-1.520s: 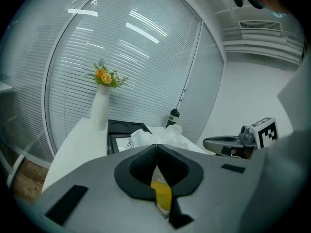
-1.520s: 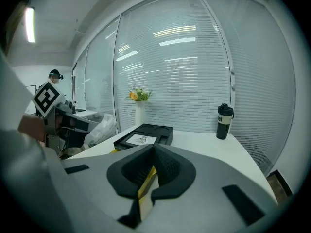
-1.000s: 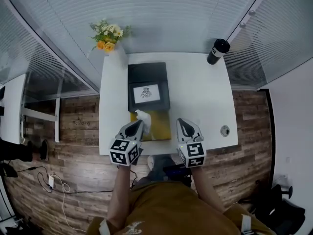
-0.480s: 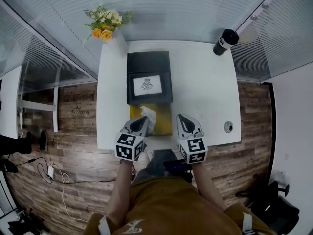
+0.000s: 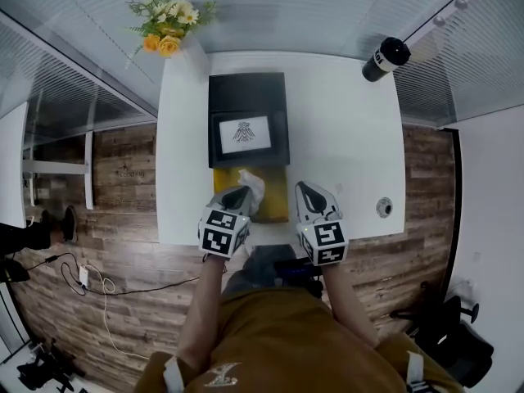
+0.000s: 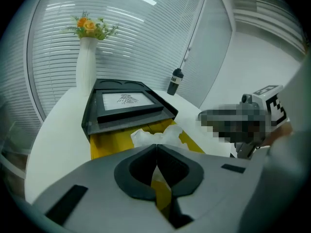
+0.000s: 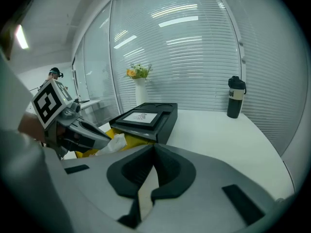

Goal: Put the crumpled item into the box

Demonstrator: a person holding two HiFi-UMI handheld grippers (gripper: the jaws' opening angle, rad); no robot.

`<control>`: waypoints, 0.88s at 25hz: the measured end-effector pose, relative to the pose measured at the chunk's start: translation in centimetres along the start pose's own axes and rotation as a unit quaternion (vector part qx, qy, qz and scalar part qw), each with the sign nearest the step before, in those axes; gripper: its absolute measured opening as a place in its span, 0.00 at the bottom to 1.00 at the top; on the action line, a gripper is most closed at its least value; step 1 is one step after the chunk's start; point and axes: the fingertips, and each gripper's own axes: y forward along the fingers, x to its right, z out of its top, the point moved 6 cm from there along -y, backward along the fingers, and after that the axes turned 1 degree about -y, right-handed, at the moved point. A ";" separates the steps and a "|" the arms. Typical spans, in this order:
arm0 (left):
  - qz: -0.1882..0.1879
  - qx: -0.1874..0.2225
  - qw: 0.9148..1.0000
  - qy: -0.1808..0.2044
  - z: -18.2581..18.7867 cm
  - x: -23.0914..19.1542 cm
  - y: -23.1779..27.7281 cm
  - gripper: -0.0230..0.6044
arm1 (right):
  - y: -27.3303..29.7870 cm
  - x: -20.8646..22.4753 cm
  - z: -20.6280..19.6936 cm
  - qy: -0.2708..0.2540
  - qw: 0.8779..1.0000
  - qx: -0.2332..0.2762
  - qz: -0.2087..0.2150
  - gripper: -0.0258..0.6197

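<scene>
Item: crumpled paper (image 5: pixel 250 185), being pinched by the left gripper (image 5: pixel 240 195) over the open yellow box (image 5: pixel 275 205). Right gripper (image 5: pixel 304 191): jaws pressing together, holding nothing. Step: placing. Next move is probably calling for lowering, then releasing.

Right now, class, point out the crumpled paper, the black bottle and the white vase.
crumpled paper (image 6: pixel 155 136), left gripper view, its upper folds.
black bottle (image 7: pixel 236 100), right gripper view, middle of its body.
white vase (image 6: pixel 86 64), left gripper view, middle of its body.
</scene>
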 end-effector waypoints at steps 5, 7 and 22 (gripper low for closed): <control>0.005 -0.047 0.999 0.027 -0.1 0.4 1.5 0.08 | 0.6 0.2 -0.3 0.001 1.000 -0.009 0.001 0.06; 0.003 -0.056 0.998 0.029 -0.3 0.4 1.8 0.08 | 0.7 0.5 -0.4 0.002 1.000 -0.011 0.000 0.06; -0.004 -0.080 0.996 0.031 -0.7 0.5 2.7 0.08 | 0.8 1.1 0.1 0.009 1.000 -0.009 0.003 0.06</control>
